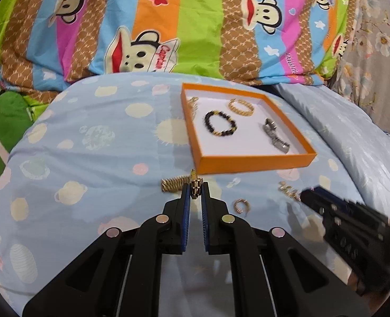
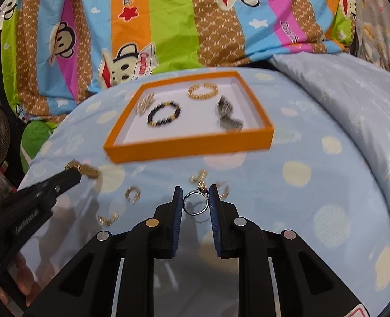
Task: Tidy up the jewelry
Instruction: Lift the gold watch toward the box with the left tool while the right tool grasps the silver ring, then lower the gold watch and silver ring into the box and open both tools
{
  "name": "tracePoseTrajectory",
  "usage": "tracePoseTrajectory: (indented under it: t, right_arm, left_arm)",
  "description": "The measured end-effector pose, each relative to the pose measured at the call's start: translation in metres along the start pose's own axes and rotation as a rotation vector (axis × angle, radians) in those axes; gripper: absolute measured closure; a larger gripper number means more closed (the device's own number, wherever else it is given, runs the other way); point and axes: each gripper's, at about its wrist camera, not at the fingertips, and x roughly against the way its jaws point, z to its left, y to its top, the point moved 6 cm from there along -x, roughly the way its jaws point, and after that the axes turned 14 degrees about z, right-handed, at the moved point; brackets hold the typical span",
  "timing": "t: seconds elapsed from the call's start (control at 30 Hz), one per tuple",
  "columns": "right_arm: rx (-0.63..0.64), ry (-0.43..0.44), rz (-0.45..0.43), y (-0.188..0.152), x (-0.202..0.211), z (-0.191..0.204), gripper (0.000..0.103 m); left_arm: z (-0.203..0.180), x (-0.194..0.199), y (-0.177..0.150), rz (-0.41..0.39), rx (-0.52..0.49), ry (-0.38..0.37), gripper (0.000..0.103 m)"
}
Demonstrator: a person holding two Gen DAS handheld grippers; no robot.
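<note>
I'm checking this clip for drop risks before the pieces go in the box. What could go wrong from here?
1. The right gripper pinches the silver ring only at its edges; it could twist out and drop on the sheet.
2. The left gripper holds the gold bracelet by one end; the hanging part may snag the orange box wall.
3. The box sits on soft bedding, so a bump could tip it.
</note>
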Motion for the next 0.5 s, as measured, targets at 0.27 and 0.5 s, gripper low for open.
tracePoseTrajectory:
  t: [0.27, 0.5]
  right_arm:
    - [-0.070, 0.033, -0.069, 0.074, -0.010, -0.028, 0.084]
    - [-0.064, 0.037, -0.021, 0.086, -0.049, -0.031, 0.084]
  left_arm:
    - [-0.034, 0.013, 0.067, -0.075, -0.051, -0.035, 0.098]
    - [-0.044, -0.039, 0.092, -0.022, -0.035, -0.051, 0.098]
